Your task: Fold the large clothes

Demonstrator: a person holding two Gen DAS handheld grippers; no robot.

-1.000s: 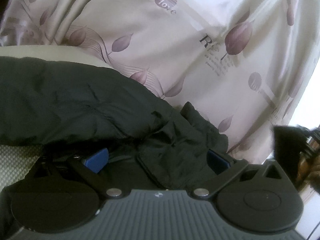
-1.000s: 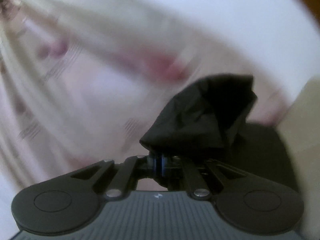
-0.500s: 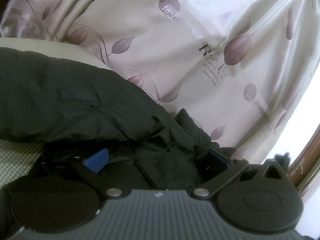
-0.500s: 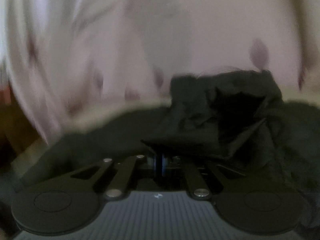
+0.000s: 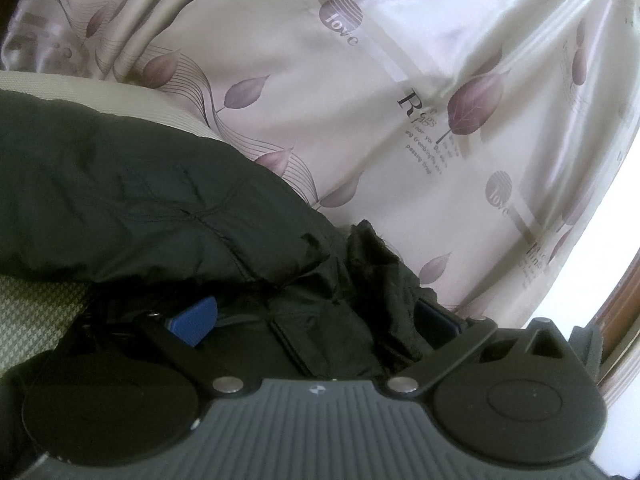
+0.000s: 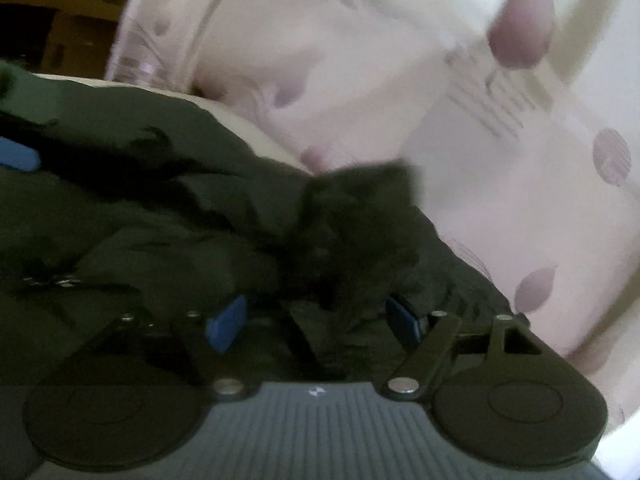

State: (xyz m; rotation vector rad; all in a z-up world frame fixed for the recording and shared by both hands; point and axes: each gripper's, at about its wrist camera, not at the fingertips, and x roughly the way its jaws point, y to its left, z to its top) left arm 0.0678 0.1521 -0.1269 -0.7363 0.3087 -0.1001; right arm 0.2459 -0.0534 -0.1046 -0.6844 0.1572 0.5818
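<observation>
A large dark padded jacket (image 5: 132,200) lies bunched on a pale surface; it also shows in the right wrist view (image 6: 140,208). My left gripper (image 5: 316,318) is open, its blue pads (image 5: 194,320) spread wide with jacket folds lying between them. My right gripper (image 6: 316,320) is open too, its blue pads (image 6: 226,324) apart over a crumpled dark fold (image 6: 360,224) of the jacket. A blue pad of the left gripper (image 6: 18,158) shows at the far left of the right wrist view.
A pale satin curtain (image 5: 400,100) with purple leaf print hangs close behind the jacket and also fills the right wrist view (image 6: 460,120). A houndstooth-patterned surface (image 5: 36,312) lies under the jacket at left. A brown wooden frame (image 5: 624,304) stands at far right.
My right gripper has swung down onto the jacket and opened, letting go of the dark fold it held. My left gripper stays open and has barely shifted.
</observation>
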